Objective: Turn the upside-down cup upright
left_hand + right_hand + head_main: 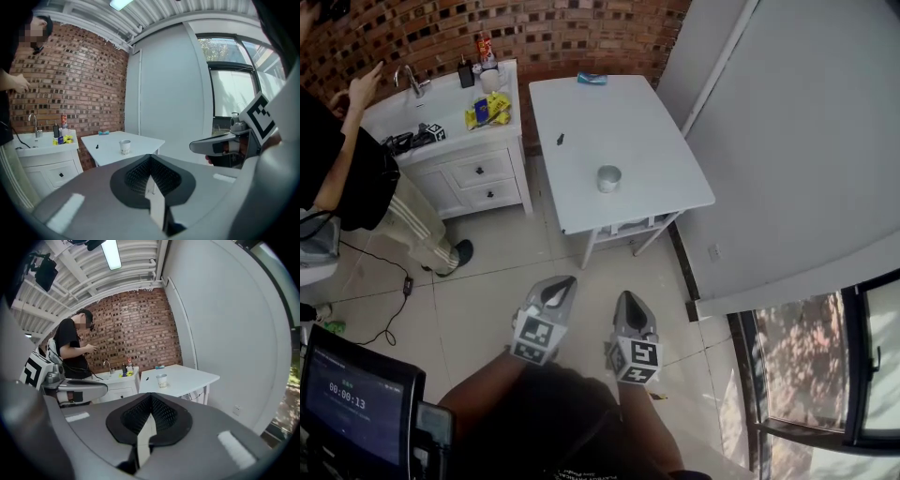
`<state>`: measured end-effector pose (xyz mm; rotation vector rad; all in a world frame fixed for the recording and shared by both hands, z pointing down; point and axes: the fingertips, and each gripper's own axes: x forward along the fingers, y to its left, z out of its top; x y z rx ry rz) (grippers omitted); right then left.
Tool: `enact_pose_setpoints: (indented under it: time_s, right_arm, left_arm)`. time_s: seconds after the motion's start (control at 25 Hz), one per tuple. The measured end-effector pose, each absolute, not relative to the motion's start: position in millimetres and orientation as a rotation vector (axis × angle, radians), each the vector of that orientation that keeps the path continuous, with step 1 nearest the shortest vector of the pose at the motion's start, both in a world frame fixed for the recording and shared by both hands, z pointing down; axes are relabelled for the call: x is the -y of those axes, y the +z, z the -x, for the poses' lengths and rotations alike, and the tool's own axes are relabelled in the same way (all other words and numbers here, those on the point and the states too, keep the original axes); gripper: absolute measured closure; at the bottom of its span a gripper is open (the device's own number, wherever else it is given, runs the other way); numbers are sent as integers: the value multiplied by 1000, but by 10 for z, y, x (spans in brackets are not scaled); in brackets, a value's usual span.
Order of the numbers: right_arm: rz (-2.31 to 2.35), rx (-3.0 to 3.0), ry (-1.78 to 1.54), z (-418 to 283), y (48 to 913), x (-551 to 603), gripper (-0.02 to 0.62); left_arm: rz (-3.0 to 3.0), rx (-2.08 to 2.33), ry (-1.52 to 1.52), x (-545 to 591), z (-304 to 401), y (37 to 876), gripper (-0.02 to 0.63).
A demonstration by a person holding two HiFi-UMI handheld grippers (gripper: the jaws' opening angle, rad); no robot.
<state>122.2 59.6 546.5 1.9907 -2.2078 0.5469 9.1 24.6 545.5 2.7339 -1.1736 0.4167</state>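
Left of my left gripper (562, 283) and back toward me, a dark screen (352, 405) runs a timer: 00:00:13, as best I can read it. Bottle labels (485, 49) far ahead-left of my jaws are too small to read.

both jaws pressed together, the left hand-held gripper (546, 320) and right hand-held gripper (634, 336) are held side by side, empty.
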Motion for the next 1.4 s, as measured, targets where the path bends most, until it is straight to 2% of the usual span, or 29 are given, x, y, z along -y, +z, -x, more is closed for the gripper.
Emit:
enact_pose_setpoints:
  time_s: [0.48, 0.68, 1.4]
  right_arm:
    - [-1921, 2255, 498, -1072, 5413, -1671, 583]
    - [-1901, 2247, 592, -973, 5562, -1937, 583]
    - [-1950, 2213, 369, -429, 5140, -1684, 583]
  left_arm:
    - [-2703, 1253, 385, -1360, 62, 5294, 609]
    - [-2697, 1310, 383, -1567, 273, 5179, 609]
    - [-2751, 1260, 301, -1367, 841, 4870, 609]
